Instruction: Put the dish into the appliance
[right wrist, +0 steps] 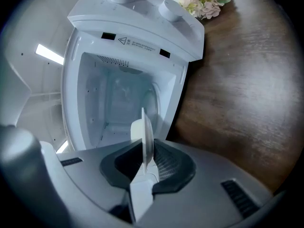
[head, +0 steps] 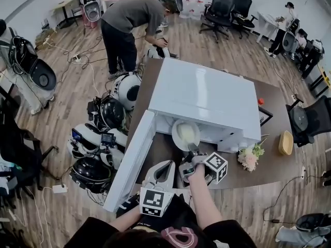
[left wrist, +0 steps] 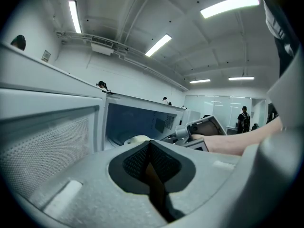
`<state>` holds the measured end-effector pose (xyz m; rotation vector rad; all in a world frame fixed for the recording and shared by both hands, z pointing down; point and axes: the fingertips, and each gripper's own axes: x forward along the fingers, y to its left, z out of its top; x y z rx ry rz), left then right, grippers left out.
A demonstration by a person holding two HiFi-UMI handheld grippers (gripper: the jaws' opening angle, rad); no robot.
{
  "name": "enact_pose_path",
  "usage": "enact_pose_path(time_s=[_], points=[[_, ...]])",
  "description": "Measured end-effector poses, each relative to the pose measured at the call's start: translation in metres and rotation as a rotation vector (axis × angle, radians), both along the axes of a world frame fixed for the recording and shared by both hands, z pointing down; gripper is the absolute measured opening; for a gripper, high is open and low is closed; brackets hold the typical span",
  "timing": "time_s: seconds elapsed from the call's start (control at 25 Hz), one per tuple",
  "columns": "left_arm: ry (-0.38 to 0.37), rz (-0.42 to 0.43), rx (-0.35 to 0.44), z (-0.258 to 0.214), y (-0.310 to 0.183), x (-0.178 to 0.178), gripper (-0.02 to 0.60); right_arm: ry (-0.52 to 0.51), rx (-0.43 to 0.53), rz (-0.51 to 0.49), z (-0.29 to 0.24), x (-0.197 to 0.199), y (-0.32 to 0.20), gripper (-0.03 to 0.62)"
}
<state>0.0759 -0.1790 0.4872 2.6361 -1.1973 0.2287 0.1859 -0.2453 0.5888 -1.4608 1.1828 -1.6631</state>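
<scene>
A white microwave (head: 207,94) stands on the brown table (head: 274,112) with its door (head: 132,161) swung open to the left. My right gripper (head: 192,150) is shut on the near rim of a white dish (head: 185,133), which is at the mouth of the cavity. In the right gripper view the dish (right wrist: 146,137) shows edge-on between the jaws of the gripper (right wrist: 145,160), with the bare cavity (right wrist: 118,99) just ahead. My left gripper (head: 166,165) hangs beside the door, its jaws shut with nothing between them (left wrist: 149,144). From there the dish (left wrist: 137,139) peeks over them.
Pink flowers (head: 251,156) and a yellow bowl (head: 285,142) sit on the table right of the microwave. Round helmet-like devices (head: 108,112) and cables crowd the floor to the left. A person (head: 132,19) bends over behind the table.
</scene>
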Motion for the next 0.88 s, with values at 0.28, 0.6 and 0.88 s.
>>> enact_pose_path(time_s=[0.28,0.6,0.88], points=[[0.003,-0.042,-0.011,0.000,-0.013,-0.006,0.008,-0.025,-0.009,0.009,0.003,0.003,-0.013,0.063],[-0.002,-0.054,-0.008,0.003,-0.020,-0.005,0.009,-0.035,-0.018,0.013,0.007,0.006,-0.024,0.060],[-0.009,-0.062,-0.011,0.003,-0.024,-0.006,0.009,-0.026,-0.027,0.010,0.010,0.008,-0.031,0.058]])
